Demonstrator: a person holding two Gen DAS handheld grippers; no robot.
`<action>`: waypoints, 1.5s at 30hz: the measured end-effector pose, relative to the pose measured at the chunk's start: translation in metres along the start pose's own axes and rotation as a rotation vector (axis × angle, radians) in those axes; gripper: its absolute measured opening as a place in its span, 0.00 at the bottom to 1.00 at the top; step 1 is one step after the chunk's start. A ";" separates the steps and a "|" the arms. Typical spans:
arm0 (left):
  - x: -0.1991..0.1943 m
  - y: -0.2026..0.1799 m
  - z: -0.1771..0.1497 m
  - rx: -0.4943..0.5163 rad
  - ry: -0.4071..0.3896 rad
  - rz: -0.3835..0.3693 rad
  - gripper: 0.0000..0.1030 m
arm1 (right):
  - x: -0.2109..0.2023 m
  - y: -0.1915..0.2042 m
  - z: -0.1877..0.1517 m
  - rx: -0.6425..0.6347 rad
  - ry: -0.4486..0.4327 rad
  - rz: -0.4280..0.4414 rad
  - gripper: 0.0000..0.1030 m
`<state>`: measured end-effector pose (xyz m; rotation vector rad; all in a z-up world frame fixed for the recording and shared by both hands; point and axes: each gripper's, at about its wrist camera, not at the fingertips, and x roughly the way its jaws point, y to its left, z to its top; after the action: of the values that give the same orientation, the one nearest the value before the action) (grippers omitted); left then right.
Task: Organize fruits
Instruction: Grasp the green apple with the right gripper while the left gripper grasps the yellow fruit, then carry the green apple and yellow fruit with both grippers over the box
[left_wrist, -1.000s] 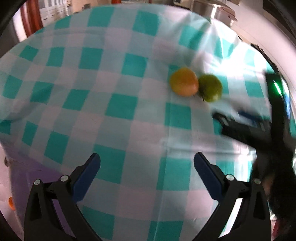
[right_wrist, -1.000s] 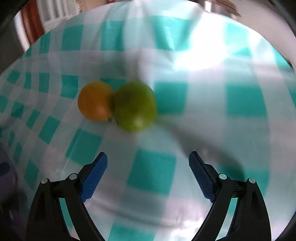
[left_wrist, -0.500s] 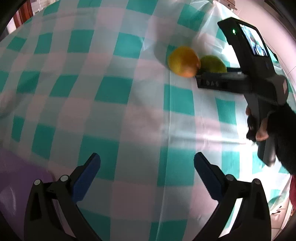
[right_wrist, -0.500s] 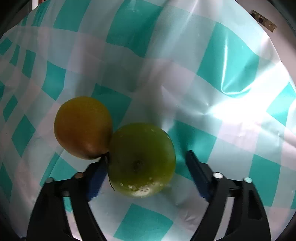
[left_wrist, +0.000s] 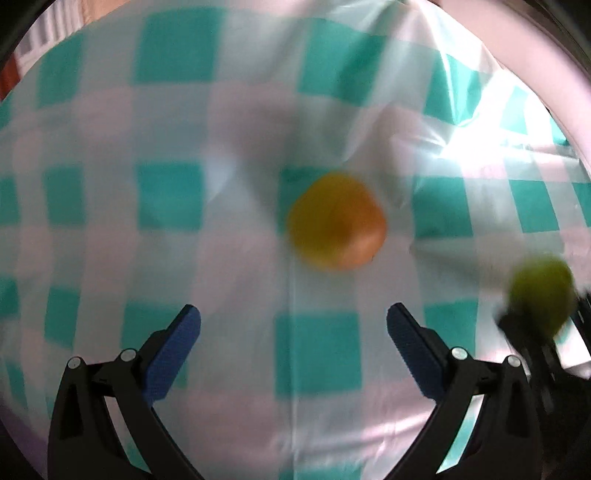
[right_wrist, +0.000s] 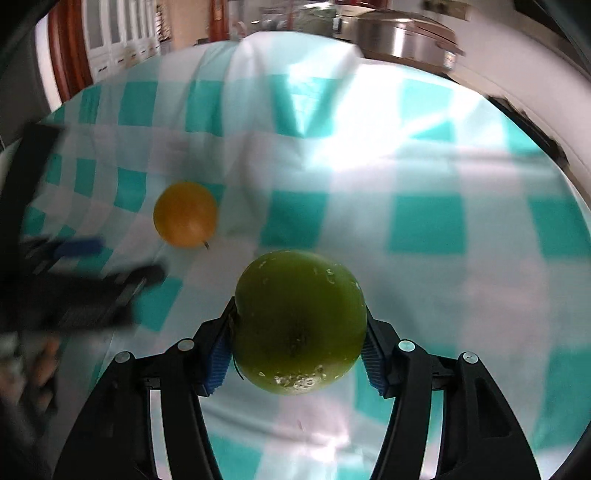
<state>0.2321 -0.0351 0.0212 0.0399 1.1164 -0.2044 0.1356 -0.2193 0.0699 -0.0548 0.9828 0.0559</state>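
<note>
Green fruit sits between the closing right tongs, their blue pads pressed on both its sides. Orange fruit lies apart on the checked cloth covering the surface, ahead of the left tongs, which are spread wide and hold nothing.

A round green fruit, its skin flecked with pale spots, was held off the checked tabletop between the pads of the closing right tool. A round orange fruit lay on the cloth, farther off and to the left, apart from the green one.
</note>
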 end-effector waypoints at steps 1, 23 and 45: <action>0.005 -0.003 0.006 0.021 -0.005 -0.003 0.98 | -0.006 -0.006 -0.007 0.024 0.006 0.008 0.56; -0.004 -0.008 -0.041 0.112 0.035 -0.079 0.64 | -0.046 0.016 -0.093 0.092 0.093 0.070 0.56; -0.134 -0.071 -0.212 0.043 0.073 0.067 0.64 | -0.127 0.022 -0.163 -0.039 0.138 0.252 0.56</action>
<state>-0.0258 -0.0567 0.0527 0.1239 1.1814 -0.1687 -0.0715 -0.2122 0.0846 0.0301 1.1226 0.3058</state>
